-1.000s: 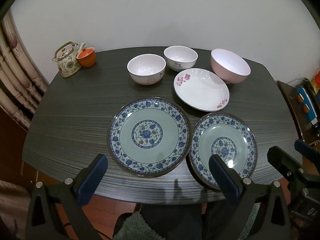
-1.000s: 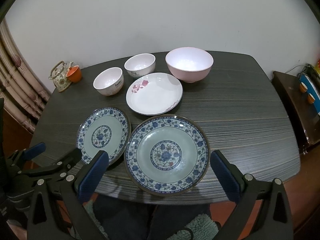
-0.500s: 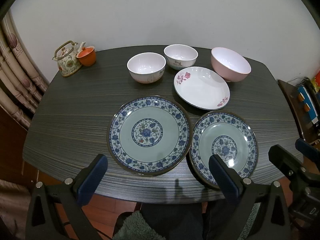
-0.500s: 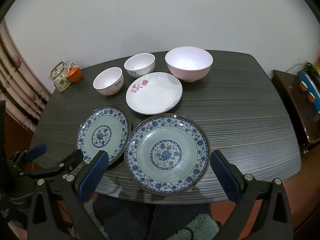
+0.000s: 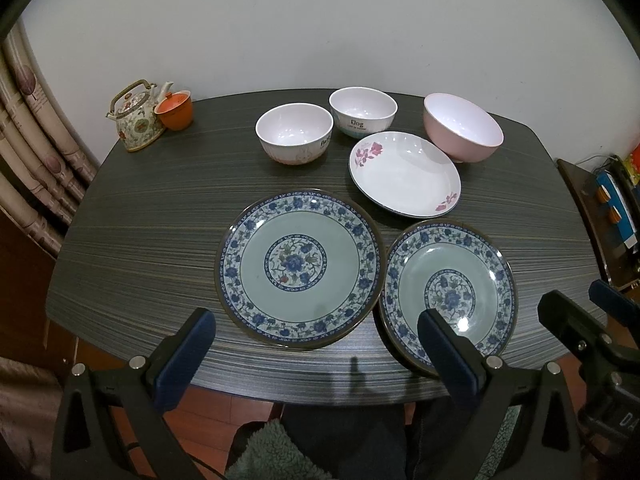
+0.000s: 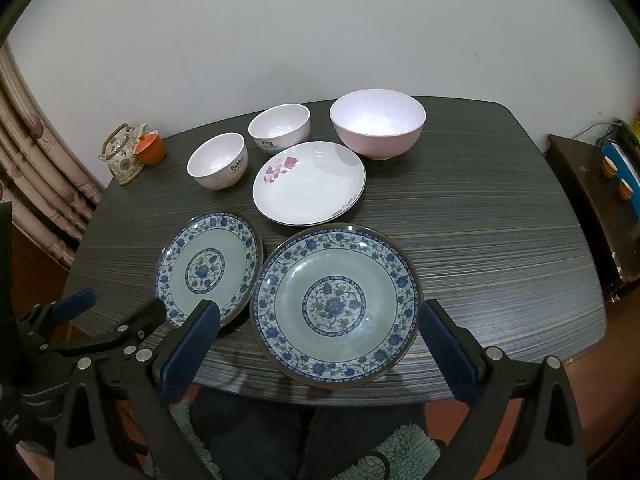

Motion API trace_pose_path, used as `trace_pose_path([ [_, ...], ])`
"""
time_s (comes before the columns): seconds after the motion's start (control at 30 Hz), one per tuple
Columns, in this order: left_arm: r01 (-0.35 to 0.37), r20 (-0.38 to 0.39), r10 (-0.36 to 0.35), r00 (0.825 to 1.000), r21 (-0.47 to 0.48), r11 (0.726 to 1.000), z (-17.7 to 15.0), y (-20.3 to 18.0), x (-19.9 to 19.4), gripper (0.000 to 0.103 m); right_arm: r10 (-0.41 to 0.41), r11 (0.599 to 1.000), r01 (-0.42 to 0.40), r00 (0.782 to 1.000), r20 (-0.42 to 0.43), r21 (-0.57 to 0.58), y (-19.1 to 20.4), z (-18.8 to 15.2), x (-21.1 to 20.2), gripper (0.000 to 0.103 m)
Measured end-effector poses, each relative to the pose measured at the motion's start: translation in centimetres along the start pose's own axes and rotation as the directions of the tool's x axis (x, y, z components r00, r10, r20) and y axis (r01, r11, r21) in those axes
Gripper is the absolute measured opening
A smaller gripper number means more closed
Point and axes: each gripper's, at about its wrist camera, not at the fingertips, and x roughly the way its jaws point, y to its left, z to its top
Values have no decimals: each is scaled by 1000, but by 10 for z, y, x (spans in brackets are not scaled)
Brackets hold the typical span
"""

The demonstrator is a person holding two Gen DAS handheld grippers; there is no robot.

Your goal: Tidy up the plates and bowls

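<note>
Two blue-patterned plates lie side by side at the near edge of the dark table (image 5: 152, 240): the left plate (image 5: 300, 266) (image 6: 208, 268) and the right plate (image 5: 448, 296) (image 6: 336, 304). Behind them sit a white plate with pink flowers (image 5: 404, 174) (image 6: 310, 182), two small white bowls (image 5: 294, 132) (image 5: 362, 110) and a larger pink bowl (image 5: 462, 126) (image 6: 378, 122). My left gripper (image 5: 316, 356) hovers open at the table's front edge before the left plate. My right gripper (image 6: 320, 352) hovers open before the right plate. Neither holds anything.
A patterned teapot (image 5: 136, 118) and an orange cup (image 5: 174, 112) stand at the table's back left corner. A curtain (image 5: 32, 160) hangs on the left, and a dark cabinet (image 5: 592, 208) stands on the right. A person's lap with fuzzy green fabric (image 5: 272, 452) lies below the front edge.
Both views have drifted only slightly. The plates and bowls have not moved, and both grippers stay open.
</note>
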Motion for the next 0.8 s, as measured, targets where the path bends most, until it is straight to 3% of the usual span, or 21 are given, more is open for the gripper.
trace_pose_path([
  [0.63, 1, -27, -2, 1000, -33, 999, 2, 5, 10, 103, -2, 1000, 2, 1000, 1, 0, -1, -2, 3, 97],
  [0.8, 33, -53, -36, 998, -51, 998, 0, 11, 22, 103, 19, 1000, -19, 1000, -11, -7, 2, -2, 9, 96],
])
